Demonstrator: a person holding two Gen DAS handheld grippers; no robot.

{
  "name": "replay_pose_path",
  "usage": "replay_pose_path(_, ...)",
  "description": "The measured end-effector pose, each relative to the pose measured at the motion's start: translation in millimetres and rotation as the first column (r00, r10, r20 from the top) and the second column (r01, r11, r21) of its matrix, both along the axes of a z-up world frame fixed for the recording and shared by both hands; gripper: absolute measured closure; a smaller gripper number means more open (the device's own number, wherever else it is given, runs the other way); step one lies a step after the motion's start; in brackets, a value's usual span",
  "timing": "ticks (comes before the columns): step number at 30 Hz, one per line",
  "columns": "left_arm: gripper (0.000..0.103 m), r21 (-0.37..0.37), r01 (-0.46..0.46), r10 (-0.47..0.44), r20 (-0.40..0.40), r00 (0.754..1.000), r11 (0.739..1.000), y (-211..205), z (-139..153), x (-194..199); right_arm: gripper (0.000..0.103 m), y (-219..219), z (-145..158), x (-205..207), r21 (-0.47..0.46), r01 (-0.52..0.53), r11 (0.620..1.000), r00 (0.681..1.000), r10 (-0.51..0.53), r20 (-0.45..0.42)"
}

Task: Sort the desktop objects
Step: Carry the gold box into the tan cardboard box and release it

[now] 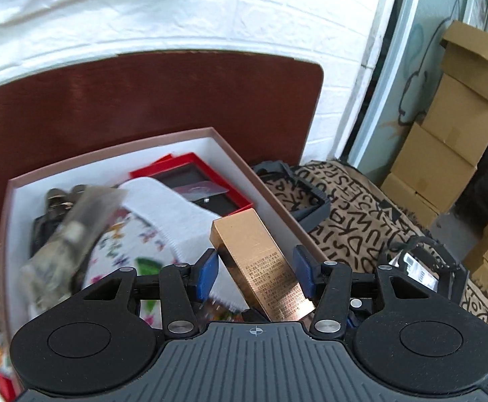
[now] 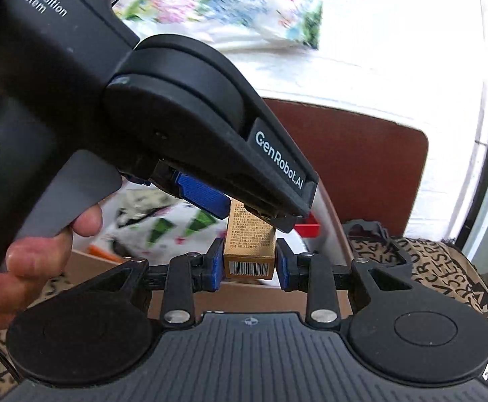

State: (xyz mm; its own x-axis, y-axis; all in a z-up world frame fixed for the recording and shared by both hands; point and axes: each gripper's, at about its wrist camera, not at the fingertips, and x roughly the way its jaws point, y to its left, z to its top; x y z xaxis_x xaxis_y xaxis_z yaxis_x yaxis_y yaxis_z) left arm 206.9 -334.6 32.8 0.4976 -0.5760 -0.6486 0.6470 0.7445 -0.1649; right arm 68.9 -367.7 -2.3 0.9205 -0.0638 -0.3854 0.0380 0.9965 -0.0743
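Gold box (image 2: 249,251) pinched by right gripper (image 2: 248,264), left gripper (image 1: 255,273) spread loosely around it; storage box (image 1: 244,164) near tabletop's far edge part-filled, sorting unfinished.

A tan cloth printed with black letters (image 1: 351,211) covers the counter. On it, just ahead of the left gripper (image 1: 255,276), sits the pink box (image 1: 240,157); a dark frame (image 1: 314,201) lies right of it.

Gold box (image 1: 260,268), red case (image 1: 190,181), letter-patterned tan cloth (image 1: 354,214)
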Motion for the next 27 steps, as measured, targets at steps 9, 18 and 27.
replay_pose_path(9, 0.053, 0.007, 0.053, -0.053, -0.034, 0.998, 0.999, -38, -19, 30, 0.068, -56, -20, 40, 0.004, 0.075, 0.997, 0.996, -0.074, -0.048)
replay_pose_path(18, 0.0, -0.111, 0.063, -0.061, 0.023, 0.998, 0.992, -27, -14, 24, 0.048, -59, -24, 45, -0.02, 0.082, 0.996, 0.995, -0.083, -0.048)
replay_pose_path(27, 0.0, -0.143, 0.022, -0.025, -0.017, 1.0, 0.989, 9, -6, 5, 0.01, -19, -26, 17, -0.065, 0.084, 0.994, 0.996, -0.083, 0.015)
